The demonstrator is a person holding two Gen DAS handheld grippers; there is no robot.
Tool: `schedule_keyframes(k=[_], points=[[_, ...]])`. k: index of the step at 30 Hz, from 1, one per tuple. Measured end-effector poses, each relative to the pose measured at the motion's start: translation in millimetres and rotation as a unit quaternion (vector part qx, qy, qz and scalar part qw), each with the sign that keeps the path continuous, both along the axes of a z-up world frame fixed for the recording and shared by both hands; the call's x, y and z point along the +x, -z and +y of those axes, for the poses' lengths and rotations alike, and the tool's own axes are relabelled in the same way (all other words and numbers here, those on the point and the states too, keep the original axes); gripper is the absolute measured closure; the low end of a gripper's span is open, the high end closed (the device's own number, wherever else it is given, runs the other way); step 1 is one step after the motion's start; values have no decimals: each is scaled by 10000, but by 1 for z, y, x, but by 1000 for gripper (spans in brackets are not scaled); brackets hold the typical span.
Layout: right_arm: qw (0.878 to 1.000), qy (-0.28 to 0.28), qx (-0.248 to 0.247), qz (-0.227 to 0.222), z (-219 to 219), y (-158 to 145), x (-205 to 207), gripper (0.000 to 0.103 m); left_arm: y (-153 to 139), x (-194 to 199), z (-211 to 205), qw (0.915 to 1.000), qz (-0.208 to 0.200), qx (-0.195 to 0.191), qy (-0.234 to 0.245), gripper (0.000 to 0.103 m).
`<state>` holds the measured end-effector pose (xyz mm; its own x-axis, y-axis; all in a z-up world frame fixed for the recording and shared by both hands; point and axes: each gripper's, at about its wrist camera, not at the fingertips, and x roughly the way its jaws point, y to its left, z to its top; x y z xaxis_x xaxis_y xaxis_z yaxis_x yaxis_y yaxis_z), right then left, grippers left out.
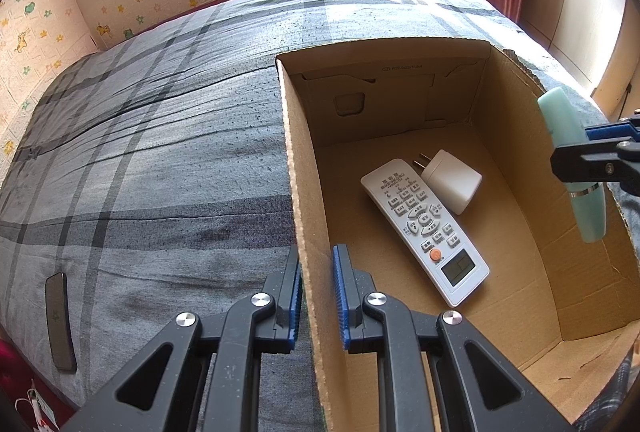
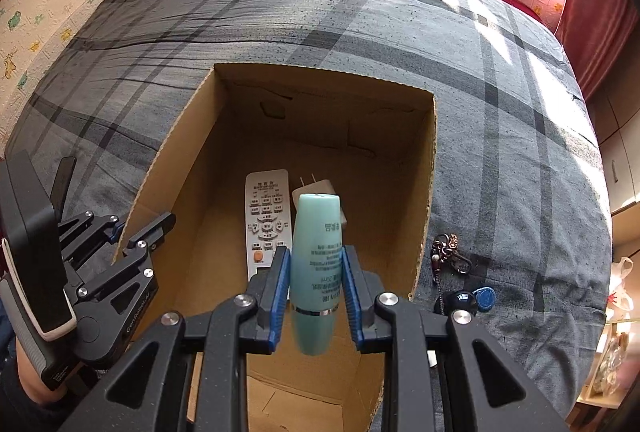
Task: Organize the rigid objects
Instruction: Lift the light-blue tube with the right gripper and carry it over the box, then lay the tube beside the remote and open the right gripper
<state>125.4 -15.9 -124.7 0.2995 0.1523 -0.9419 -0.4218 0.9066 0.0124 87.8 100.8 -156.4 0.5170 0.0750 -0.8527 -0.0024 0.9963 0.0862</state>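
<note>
Blue-padded right gripper [image 2: 316,296] clamps the teal plastic bottle [image 2: 316,256] above the open brown cardboard box [image 1: 516,136] for loading; left gripper [image 1: 318,296] pinches the box's side wall, steadying it.

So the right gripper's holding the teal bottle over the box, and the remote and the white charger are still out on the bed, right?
Not quite. The right gripper does hold the teal bottle over the cardboard box, but the remote and white charger already lie inside the box, as the left wrist view shows.
</note>
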Motion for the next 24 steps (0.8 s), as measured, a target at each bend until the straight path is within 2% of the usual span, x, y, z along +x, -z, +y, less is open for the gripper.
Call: schedule_keyframes(k=[12,24], points=[[9984,-90,-425,373,21,52,15,77,0,0,1,10000,4,0,0,87],[9947,-186,-830,579,38,89,21,76,0,0,1,10000,3,0,3,87]])
